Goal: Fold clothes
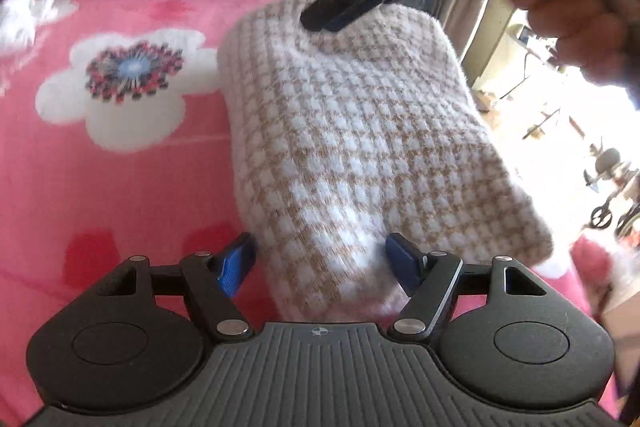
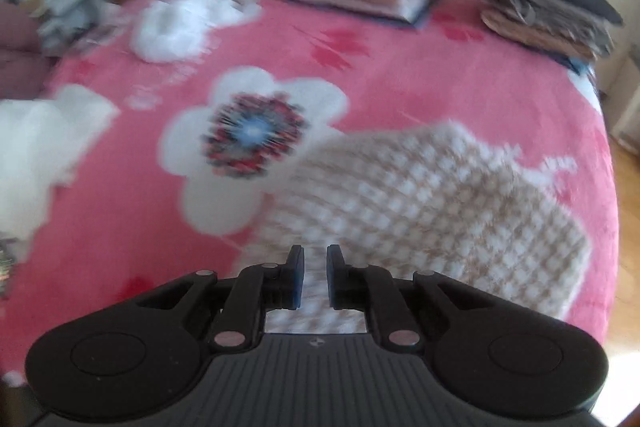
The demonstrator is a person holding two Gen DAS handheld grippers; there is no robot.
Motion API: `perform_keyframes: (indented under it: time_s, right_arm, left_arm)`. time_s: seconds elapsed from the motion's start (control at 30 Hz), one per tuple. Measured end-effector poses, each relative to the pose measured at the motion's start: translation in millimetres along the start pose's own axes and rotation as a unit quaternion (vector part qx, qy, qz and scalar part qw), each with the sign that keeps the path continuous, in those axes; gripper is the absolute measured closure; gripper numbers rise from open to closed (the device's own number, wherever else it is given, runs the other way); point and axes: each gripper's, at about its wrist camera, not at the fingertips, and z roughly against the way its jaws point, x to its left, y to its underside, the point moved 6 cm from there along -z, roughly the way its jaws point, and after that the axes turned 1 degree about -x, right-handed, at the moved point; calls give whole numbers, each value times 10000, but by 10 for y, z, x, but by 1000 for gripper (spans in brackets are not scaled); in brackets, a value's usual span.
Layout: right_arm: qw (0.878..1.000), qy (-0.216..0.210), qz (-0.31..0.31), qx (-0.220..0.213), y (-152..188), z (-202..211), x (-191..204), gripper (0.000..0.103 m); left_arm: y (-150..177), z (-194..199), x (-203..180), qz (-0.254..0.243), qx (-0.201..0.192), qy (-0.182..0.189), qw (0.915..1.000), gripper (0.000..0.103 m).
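Both tongs hold my sweater [image 1: 360,131], left [image 1: 320,263] wide, right [image 2: 316,275] pinching narrowly, so its fluffy edge may slip.

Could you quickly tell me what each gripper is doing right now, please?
Left gripper: open, straddling the checked sweater.
Right gripper: nearly closed; grip on sweater unclear.

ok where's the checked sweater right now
The checked sweater lies folded on the pink blanket, right of the flower print, between the left gripper and right gripper.
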Motion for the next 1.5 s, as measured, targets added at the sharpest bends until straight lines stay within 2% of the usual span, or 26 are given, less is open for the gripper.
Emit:
perform_keyframes:
  time_s: [0.07,0.17,0.23,0.3,0.37,0.53,0.6,0.7,0.77,0.83,0.9,1.0,1.07,1.17,1.27,1.33,1.43,1.5]
  right_arm:
    - [9995,-197,156,184,75,30,117,93]
    - [9965,185,421,692,427,-452,122,96]
    - [9980,125,287,550,525,-636,84,97]
    - [9980,65,20,629,466,-603,48,98]
    - [9976,61,11,691,430,-480,58,97]
    - [9951,-576,306,747,426,-89,352,95]
    - [9923,-459,601,978,557,-245,439,95]
    - [9918,-600,357,1075,723,-579,350,97]
    - [9908,-711,121,1142,667,-575,312,97]
    - [9914,-573,343,1121,644,-462,387,97]
    - [9913,-520,569,1065,604,-271,474,95]
    - [9872,-589,1038,1061,610,-27,655,95]
    - [9805,-584,1384,1264,725,-42,725,95]
    - [9718,-54,1803,1517,1023,-349,636,98]
    - [9755,-31,1687,1410,1143,-530,513,102]
    - [9769,-36,1615,1398,1114,-462,489,102]
    - [9767,-87,1807,1158,1088,-217,500,99]
    - [9755,-326,1963,938,1093,-13,574,96]
  left_arm:
    - [38,-19,-31,-79,36,60,9999,32]
    - [70,-134,-58,-227,170,-78,9996,31]
    - [84,-160,-53,-240,145,-45,9996,29]
    - [101,-116,-66,-284,106,20,9995,29]
    - [120,-109,-59,-321,106,54,9994,30]
    - [172,-121,-26,-406,139,113,9990,30]
    - [192,-125,-13,-440,152,136,9988,30]
    - [216,-113,12,-477,169,212,9985,30]
    - [209,-40,44,-456,167,398,9980,30]
    - [225,55,58,-528,255,631,9963,31]
    - [292,139,68,-853,390,758,9927,31]
    - [447,187,116,-1450,587,654,9855,32]
    - [497,188,139,-1542,569,525,9850,32]
    - [438,183,138,-1369,345,433,9890,33]
    - [350,165,133,-1232,96,291,9919,35]
    - [327,130,139,-1233,33,133,9923,40]
    - [300,100,167,-1130,23,34,9936,40]
    - [296,115,157,-1103,-1,44,9939,41]
